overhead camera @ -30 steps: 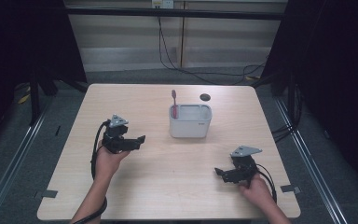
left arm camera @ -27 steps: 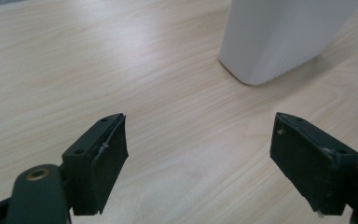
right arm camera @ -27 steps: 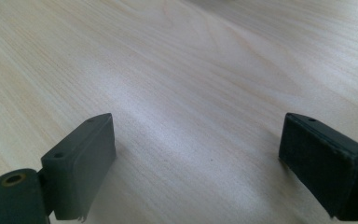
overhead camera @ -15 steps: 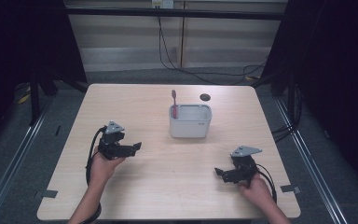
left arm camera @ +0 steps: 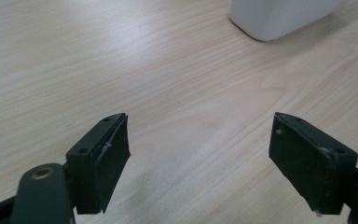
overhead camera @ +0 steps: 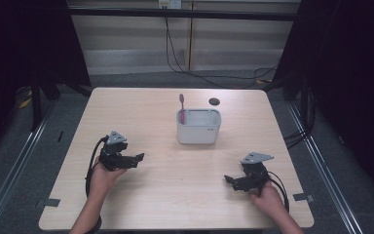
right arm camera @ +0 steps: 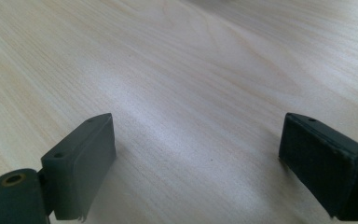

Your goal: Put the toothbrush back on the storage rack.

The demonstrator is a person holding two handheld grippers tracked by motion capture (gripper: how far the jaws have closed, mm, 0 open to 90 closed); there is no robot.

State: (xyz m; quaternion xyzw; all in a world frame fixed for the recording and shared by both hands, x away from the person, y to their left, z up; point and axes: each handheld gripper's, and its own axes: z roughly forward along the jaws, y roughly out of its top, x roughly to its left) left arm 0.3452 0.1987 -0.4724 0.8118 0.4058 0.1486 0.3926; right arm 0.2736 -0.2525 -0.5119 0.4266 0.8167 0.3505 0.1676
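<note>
Jaws spread wide and holding nothing, the left gripper (overhead camera: 137,158) and right gripper (overhead camera: 230,181) sit low over a pale wooden table (overhead camera: 141,112), each in a person's hand. A white tub (overhead camera: 199,126) stands at table centre, toward twelve o'clock from both, a pink toothbrush (overhead camera: 181,106) upright inside. A dark disc (overhead camera: 214,101) lies beyond it.

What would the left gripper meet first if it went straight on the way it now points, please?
Probably the white container: it lies ahead of the open left gripper, slightly off to one side, with bare table before it.
</note>
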